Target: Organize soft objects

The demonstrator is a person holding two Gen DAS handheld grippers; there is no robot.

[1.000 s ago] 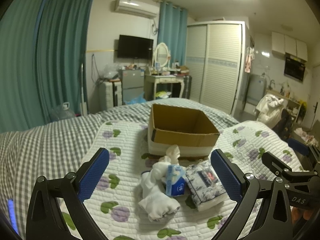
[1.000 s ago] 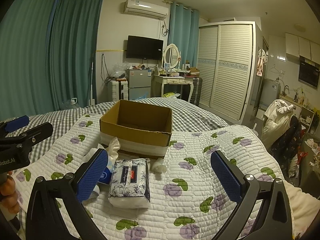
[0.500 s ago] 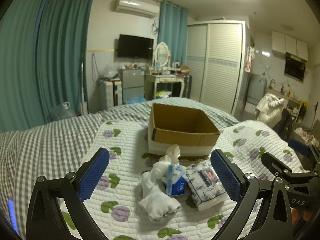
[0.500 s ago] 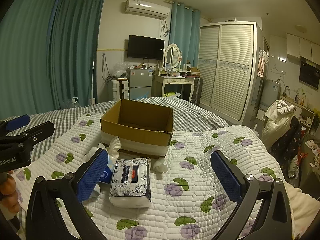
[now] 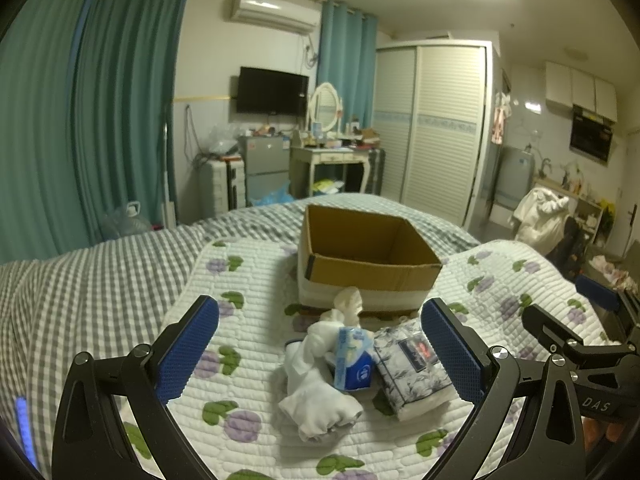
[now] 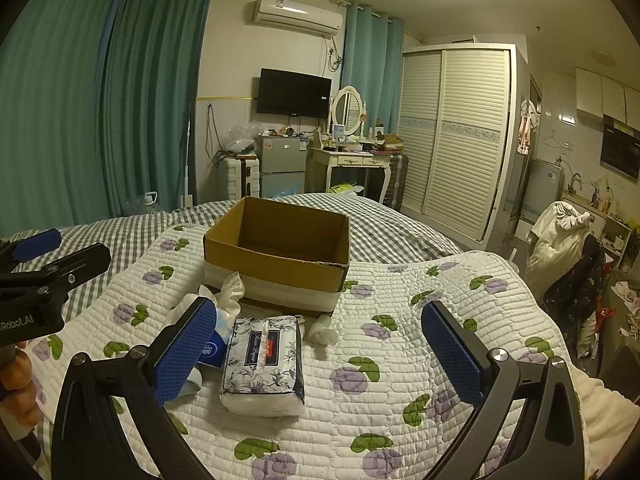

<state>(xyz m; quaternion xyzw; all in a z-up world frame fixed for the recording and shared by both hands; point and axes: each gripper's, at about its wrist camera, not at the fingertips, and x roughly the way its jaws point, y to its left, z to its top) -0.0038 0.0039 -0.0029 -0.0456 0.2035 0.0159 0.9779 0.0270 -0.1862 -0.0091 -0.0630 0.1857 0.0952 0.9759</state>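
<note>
Soft objects lie clustered on your white quilted bedspread with purple flowers (image 6: pixel 400 408), just in front of the open brown cardboard box (image 6: pixel 280 256). The floral-printed soft tissue pack (image 6: pixel 262 364) touches the small blue tissue packet (image 5: pixel 354 364), which leans against the crumpled white cloth (image 5: pixel 316 392). Your left gripper (image 5: pixel 320 354) and right gripper (image 6: pixel 320 354) both hover with jaws spread wide, holding nothing.

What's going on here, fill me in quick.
A person holds two grippers over a bed, sorting soft things. Both the left gripper and right gripper are open and hold nothing. A tissue pack, a small blue pack and white cloths lie on the quilt before an empty cardboard box.
</note>
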